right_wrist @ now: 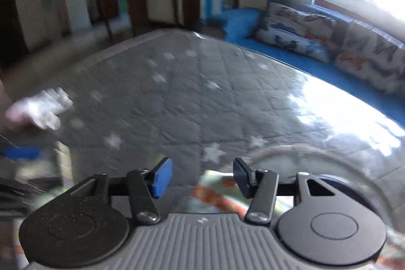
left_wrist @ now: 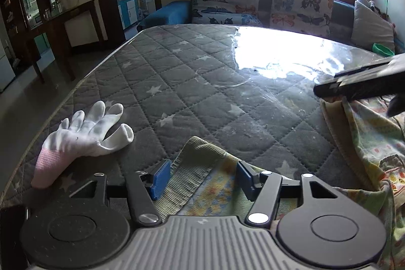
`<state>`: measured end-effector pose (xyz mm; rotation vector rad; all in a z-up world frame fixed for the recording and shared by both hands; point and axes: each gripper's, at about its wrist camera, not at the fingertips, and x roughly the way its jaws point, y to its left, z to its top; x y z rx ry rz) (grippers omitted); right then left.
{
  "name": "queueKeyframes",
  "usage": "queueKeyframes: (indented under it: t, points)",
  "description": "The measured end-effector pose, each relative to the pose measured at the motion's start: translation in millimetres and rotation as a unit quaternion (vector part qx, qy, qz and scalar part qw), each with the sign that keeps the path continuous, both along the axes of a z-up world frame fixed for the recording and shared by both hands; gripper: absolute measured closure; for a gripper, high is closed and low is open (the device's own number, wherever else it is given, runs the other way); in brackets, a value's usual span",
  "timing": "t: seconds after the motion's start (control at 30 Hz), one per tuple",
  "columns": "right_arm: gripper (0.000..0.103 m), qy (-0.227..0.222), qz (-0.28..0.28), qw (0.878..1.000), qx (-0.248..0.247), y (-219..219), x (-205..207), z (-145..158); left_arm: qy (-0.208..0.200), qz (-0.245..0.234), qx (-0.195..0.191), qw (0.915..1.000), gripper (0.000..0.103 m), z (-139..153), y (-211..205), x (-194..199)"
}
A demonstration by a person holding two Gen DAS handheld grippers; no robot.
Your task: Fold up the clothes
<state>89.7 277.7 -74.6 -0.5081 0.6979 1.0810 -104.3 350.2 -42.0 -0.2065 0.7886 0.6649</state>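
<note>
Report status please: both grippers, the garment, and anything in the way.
Left gripper open, straddling garment hem. Right gripper open above garment, view blurred. White glove lies left on the mattress, apart from garment.

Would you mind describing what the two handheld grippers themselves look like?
Both match. The left gripper and right gripper each have blue rectangular pads on black metal link arms with silver rivets, two round black discs, and a ribbed grey body. No cables or sleeves show.

Both wrist views sit low over the grey star-quilted mattress [left_wrist: 192, 82] [right_wrist: 202, 98], facing twelve o'clock; both catch the butterfly-print sofa cushions [left_wrist: 225, 6] [right_wrist: 296, 29].
</note>
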Motion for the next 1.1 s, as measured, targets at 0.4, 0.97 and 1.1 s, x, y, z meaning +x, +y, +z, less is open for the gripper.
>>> queueKeyframes:
  t: [0.4,0.97,1.1]
  points:
    - [0.093,0.182,-0.146,0.958,0.169,-101,55,18,-0.012,0.0,-0.01,0.9999,0.034,-6,19,-3]
    - [0.075,0.153,-0.048,0.987,0.008,-98,47,16,-0.026,-0.024,-0.019,0.9992,0.056,-5,15,-10]
    - [0.075,0.147,-0.028,0.989,0.01,-116,38,40,-0.034,-0.018,-0.019,0.9991,0.055,-3,18,-17]
